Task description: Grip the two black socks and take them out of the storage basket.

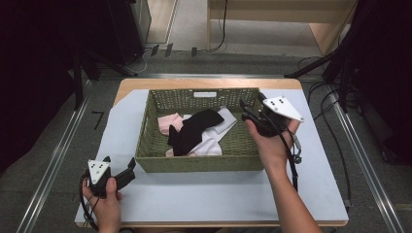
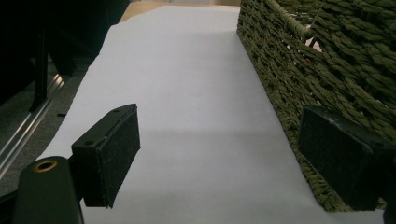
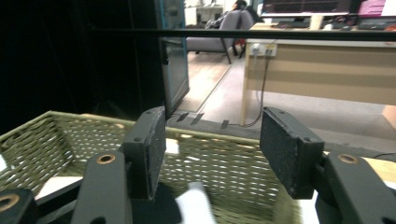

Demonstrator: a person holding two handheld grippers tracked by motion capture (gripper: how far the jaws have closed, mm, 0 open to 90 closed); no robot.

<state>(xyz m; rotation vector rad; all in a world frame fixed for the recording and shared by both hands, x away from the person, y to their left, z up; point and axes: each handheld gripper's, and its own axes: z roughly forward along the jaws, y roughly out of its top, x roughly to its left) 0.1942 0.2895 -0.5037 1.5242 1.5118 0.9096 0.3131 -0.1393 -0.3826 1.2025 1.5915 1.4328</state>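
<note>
So the basket is an olive-green weave with a small white label on its far wall, and inside it there's a black cloth lying over a white one, with a pale pink piece toward the basket's left side. It all sits on a white sheet covering the light wood surface, which only peeks out as a tan strip beyond the basket. Both grippers, left and right, are black with dark matte fingers, brass-coloured screw holes, and light grey plates with dark dots on top.
</note>
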